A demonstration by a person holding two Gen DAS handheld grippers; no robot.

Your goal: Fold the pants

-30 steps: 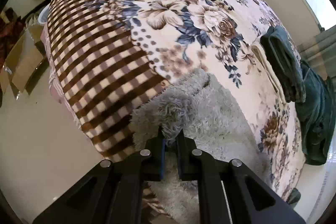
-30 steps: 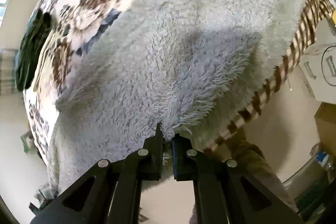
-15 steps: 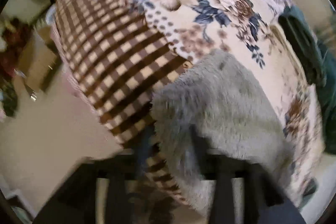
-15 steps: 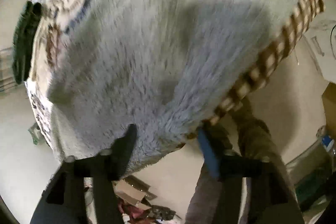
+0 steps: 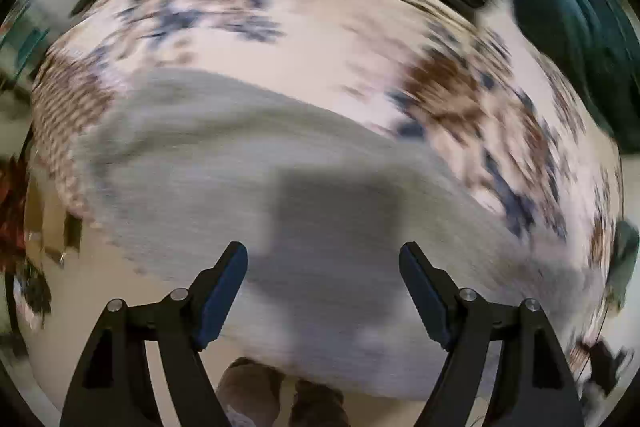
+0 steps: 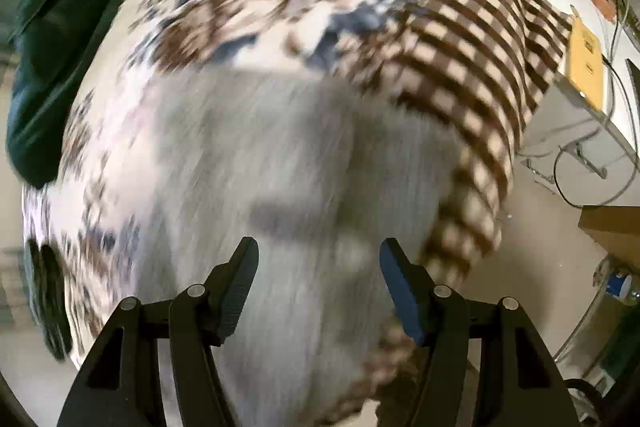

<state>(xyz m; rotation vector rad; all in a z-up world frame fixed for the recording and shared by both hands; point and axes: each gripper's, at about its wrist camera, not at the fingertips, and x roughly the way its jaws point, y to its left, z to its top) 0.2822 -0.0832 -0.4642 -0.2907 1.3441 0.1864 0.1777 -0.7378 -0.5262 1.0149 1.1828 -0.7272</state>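
Note:
The grey fluffy pants lie flat on the flowered bed blanket, near its checked edge. My left gripper is open and empty, raised above the pants. The pants also show in the right wrist view, and my right gripper is open and empty above them. Both views are blurred by motion.
Dark green clothes lie at the far side of the bed, also in the right wrist view. A white desk with a yellow box and cables stands right of the bed. The person's feet stand by the bed edge.
Both grippers were shut on the pants' edge a second ago. They have let go, opened wide and pulled up and back from the pants, which now lie on the bed.

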